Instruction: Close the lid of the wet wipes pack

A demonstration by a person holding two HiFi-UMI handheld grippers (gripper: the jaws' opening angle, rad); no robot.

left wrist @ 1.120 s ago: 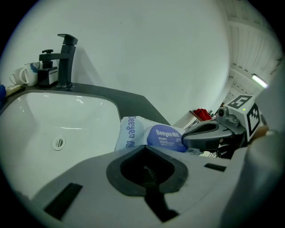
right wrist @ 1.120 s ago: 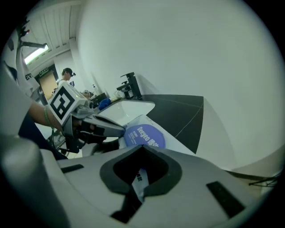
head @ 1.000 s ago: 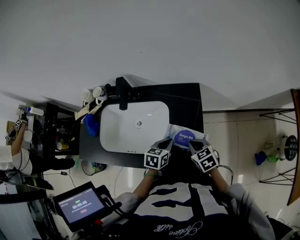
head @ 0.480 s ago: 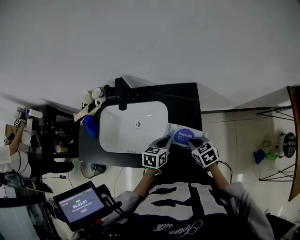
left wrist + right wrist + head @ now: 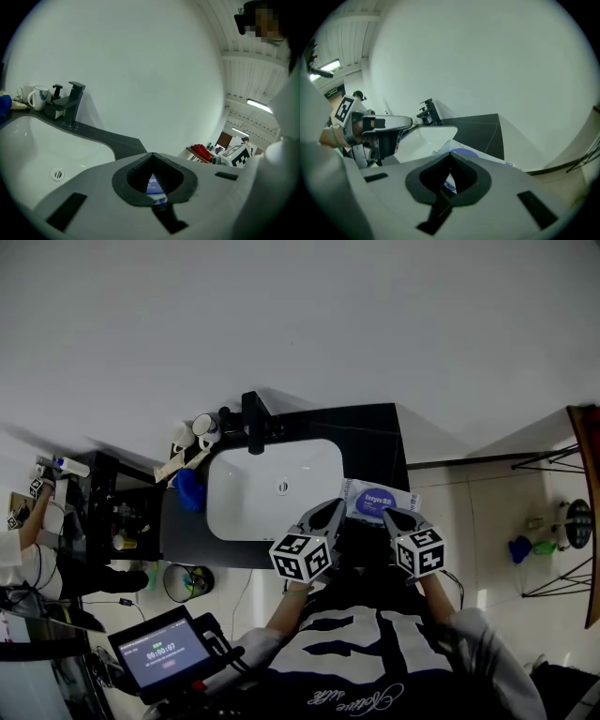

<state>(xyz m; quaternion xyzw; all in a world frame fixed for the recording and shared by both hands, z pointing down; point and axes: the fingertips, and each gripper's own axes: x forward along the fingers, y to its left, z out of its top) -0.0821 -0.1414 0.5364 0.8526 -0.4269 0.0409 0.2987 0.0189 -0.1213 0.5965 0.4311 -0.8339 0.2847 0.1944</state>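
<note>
The wet wipes pack (image 5: 378, 502) lies flat on the black counter (image 5: 375, 442), right of the sink. It is white with a blue oval lid that looks flat against the pack. My left gripper (image 5: 334, 508) hovers at the pack's near left corner and my right gripper (image 5: 388, 514) at its near edge. Both are shut with nothing held. In the left gripper view the jaws (image 5: 152, 154) meet at the tip, and a strip of the pack (image 5: 153, 184) shows through the gap. In the right gripper view the closed gripper (image 5: 450, 153) hides most of the pack (image 5: 465, 152).
A white sink (image 5: 272, 491) with a black faucet (image 5: 253, 423) fills the counter's left half. Two mugs (image 5: 200, 427) and a blue cloth (image 5: 187, 491) sit at its left rim. A bin (image 5: 183, 582) stands on the floor below, and a screen device (image 5: 169, 652) is near my left arm.
Both grippers have drawn back toward me from over the pack's near part. The pack stays in place on the counter.
</note>
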